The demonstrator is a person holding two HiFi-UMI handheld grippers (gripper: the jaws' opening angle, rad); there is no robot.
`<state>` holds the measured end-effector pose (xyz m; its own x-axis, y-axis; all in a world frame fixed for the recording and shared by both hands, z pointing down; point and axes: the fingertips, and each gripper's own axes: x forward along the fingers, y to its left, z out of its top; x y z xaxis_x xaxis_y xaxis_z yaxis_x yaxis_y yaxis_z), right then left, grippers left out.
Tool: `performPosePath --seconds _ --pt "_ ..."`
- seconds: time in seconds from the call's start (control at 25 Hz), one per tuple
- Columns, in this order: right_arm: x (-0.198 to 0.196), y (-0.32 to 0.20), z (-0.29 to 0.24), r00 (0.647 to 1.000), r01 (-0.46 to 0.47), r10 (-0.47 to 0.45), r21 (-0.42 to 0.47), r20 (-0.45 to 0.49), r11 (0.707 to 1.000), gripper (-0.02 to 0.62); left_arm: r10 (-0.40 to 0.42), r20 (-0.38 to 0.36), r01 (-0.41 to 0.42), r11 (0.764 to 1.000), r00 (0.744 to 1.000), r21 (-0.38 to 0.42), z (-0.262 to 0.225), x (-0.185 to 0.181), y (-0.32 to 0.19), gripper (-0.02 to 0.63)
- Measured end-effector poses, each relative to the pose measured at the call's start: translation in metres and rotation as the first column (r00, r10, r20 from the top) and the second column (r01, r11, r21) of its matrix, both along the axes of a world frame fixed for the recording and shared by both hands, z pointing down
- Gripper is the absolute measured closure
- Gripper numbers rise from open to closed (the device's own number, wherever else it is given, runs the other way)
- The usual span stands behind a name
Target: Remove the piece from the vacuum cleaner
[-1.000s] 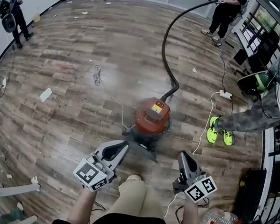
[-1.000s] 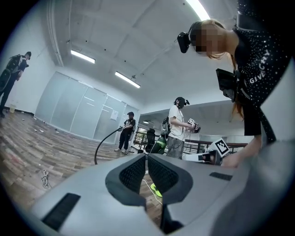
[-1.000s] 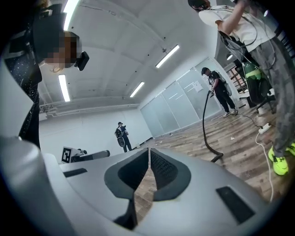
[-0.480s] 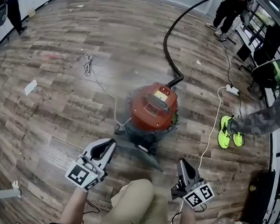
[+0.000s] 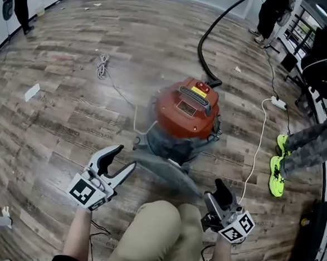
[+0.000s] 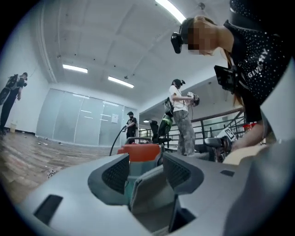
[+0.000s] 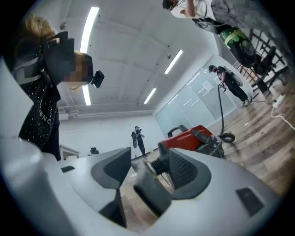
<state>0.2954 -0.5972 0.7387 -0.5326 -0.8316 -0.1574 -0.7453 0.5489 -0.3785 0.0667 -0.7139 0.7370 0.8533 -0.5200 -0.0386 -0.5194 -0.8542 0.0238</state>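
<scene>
The red-topped vacuum cleaner (image 5: 187, 109) stands on the wood floor, its black hose (image 5: 212, 29) running off to the far right. A blurred grey piece (image 5: 166, 171) reaches from its base towards my knee. My left gripper (image 5: 125, 157) hovers left of that piece, jaws opening and spread wide. In the left gripper view the grey piece (image 6: 152, 193) shows between the jaws of the left gripper (image 6: 146, 170), with the vacuum (image 6: 138, 151) behind, and no pad presses on it. My right gripper (image 5: 223, 189) sits at the piece's near end, jaws opening. The right gripper view shows the piece (image 7: 150, 186) lying loose between the right gripper's (image 7: 147, 168) jaws.
A person in bright green shoes (image 5: 278, 166) stands at the right beside a white power strip (image 5: 278, 103). Another person (image 5: 272, 5) holds the hose's far end. A coiled cable (image 5: 104, 64) and paper scraps (image 5: 32, 91) lie on the floor. My knee (image 5: 154, 234) is below.
Both grippers' jaws have gone from shut to spread. The vacuum cleaner now looks nearer and larger in the head view, and the left gripper sits lower and more to the left.
</scene>
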Motion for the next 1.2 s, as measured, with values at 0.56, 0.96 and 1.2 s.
performPosePath --seconds 0.56,0.96,1.2 --pt "-0.037 0.000 0.043 0.966 0.026 -0.042 -0.065 -0.256 0.998 0.548 -0.032 0.183 0.032 0.999 0.983 0.001 0.043 0.014 -0.007 0.564" --pt "-0.047 0.027 0.037 0.955 0.101 -0.104 -0.026 -0.276 0.995 0.562 -0.039 0.063 0.043 0.998 0.997 -0.055 0.039 -0.007 0.030 0.581" --pt "-0.036 0.034 0.043 0.961 0.058 -0.068 -0.046 -0.266 0.997 0.561 0.007 0.112 0.000 0.998 0.994 -0.061 0.049 -0.005 0.041 0.580"
